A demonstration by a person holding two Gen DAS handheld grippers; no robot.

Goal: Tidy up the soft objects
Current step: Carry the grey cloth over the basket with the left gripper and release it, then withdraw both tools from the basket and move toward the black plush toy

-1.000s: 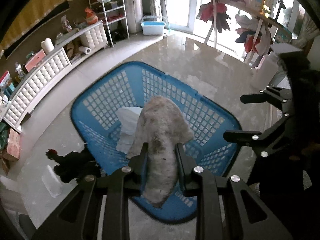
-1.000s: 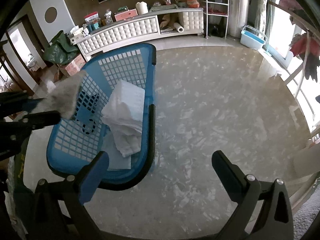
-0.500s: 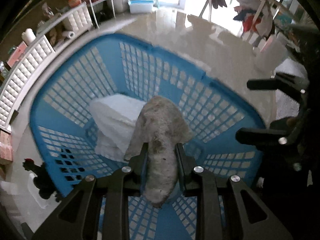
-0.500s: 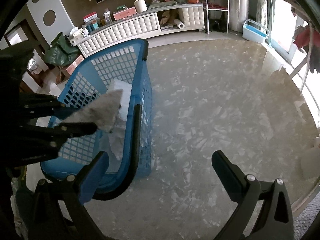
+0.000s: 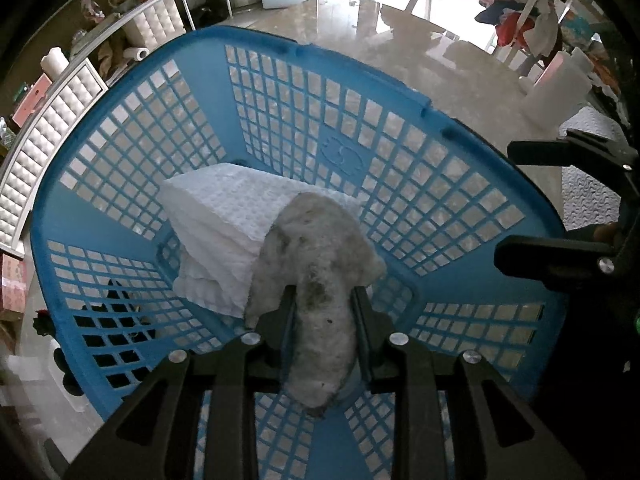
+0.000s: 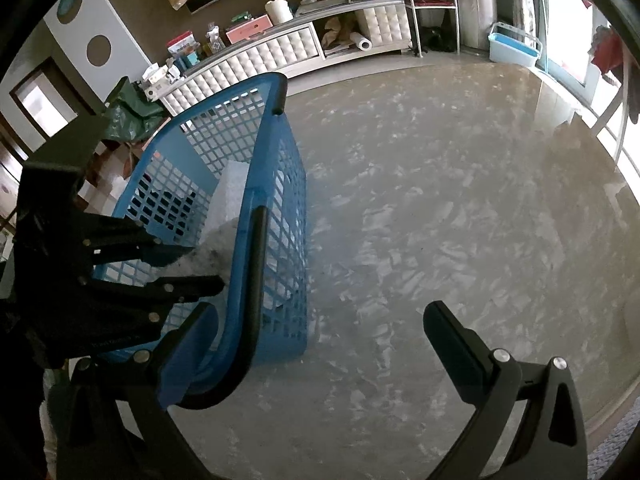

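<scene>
The laundry basket stands on the floor. Inside it lies a stack of folded cloths, and the fluffy cloth rests partly on the near side of this stack. The left hand-held gripper reaches into the basket and clamps the fluffy cloth between its jaws. The right hand-held gripper is to the right of the basket, over its rim and the floor, jaws wide apart. A long cabinet stands behind the basket, by the wall.

left gripper: matte black angular fingers, round silver screw heads
right gripper: black fingers, one blue pad, silver screws, faint printed lettering on the body
</scene>
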